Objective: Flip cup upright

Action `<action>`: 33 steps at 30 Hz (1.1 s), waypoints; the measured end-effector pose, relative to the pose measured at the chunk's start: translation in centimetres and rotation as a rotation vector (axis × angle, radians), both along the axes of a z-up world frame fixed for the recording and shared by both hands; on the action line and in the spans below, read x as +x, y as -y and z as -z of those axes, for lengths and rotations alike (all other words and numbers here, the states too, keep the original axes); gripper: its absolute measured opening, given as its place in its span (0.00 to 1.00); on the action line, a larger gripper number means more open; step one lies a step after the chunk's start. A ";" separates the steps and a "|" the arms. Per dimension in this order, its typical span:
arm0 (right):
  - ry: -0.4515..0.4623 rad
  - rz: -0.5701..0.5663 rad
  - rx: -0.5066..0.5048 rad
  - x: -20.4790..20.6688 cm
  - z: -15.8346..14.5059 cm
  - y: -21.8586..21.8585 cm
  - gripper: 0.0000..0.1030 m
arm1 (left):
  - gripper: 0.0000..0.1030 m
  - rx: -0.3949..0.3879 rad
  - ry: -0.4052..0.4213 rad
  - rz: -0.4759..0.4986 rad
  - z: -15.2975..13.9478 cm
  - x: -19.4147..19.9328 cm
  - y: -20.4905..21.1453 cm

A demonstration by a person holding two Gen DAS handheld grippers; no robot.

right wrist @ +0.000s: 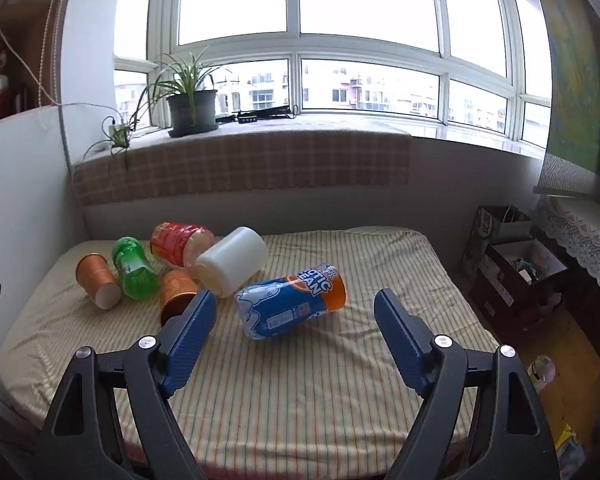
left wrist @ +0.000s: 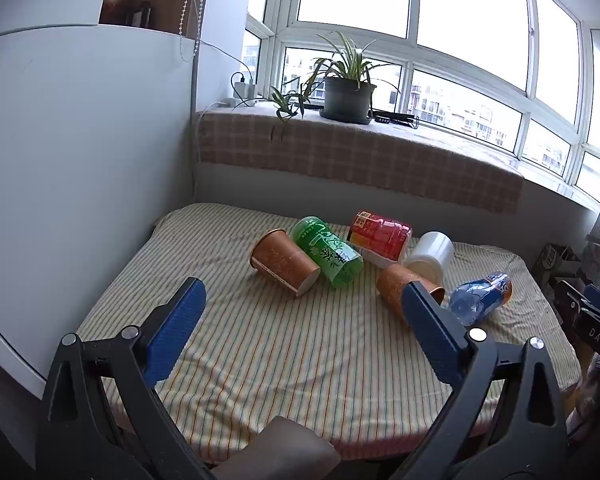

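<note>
Several cups lie on their sides on a striped cloth-covered table (left wrist: pixel 260 352) (right wrist: pixel 300 392): an orange paper cup (left wrist: pixel 284 264) (right wrist: pixel 98 280), a green cup (left wrist: pixel 328 254) (right wrist: pixel 134 268), a red cup (left wrist: pixel 380 234) (right wrist: pixel 176 242), a white cup (left wrist: pixel 430 256) (right wrist: pixel 234 260), a second orange cup (left wrist: pixel 398 288) (right wrist: pixel 176 290) and a blue-and-orange cup (left wrist: pixel 482 294) (right wrist: pixel 290 304). My left gripper (left wrist: pixel 304 292) is open and empty, short of the cups. My right gripper (right wrist: pixel 296 302) is open and empty, just short of the blue-and-orange cup.
A windowsill with a checked cover (left wrist: pixel 340 156) (right wrist: pixel 240 164) and a potted plant (left wrist: pixel 346 98) (right wrist: pixel 192 110) runs behind the table. A white wall panel (left wrist: pixel 80 160) stands on the left. Boxes and clutter (right wrist: pixel 516 264) sit on the floor at the right.
</note>
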State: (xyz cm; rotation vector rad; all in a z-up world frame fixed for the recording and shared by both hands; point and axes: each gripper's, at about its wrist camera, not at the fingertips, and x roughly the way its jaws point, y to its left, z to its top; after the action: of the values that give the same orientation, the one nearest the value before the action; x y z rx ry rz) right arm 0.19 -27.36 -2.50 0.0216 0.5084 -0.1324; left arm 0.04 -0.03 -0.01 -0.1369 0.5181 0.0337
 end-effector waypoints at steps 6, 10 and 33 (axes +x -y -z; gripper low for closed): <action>0.027 -0.004 0.009 0.4 -0.5 1.0 0.79 | 0.97 -0.010 0.006 0.009 0.3 0.2 -0.5; 0.039 0.002 -0.001 -0.5 -1.0 1.7 0.79 | 0.97 -0.003 0.004 0.004 0.5 0.2 -0.4; 0.034 0.019 -0.027 0.1 -1.0 1.0 0.79 | 0.97 0.000 0.000 -0.006 0.4 0.2 -0.3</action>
State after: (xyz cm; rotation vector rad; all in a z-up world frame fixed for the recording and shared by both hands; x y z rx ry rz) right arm 0.33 -28.32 -1.48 0.0027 0.4728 -0.1576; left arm 0.22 0.29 -0.44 -0.1384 0.5178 0.0393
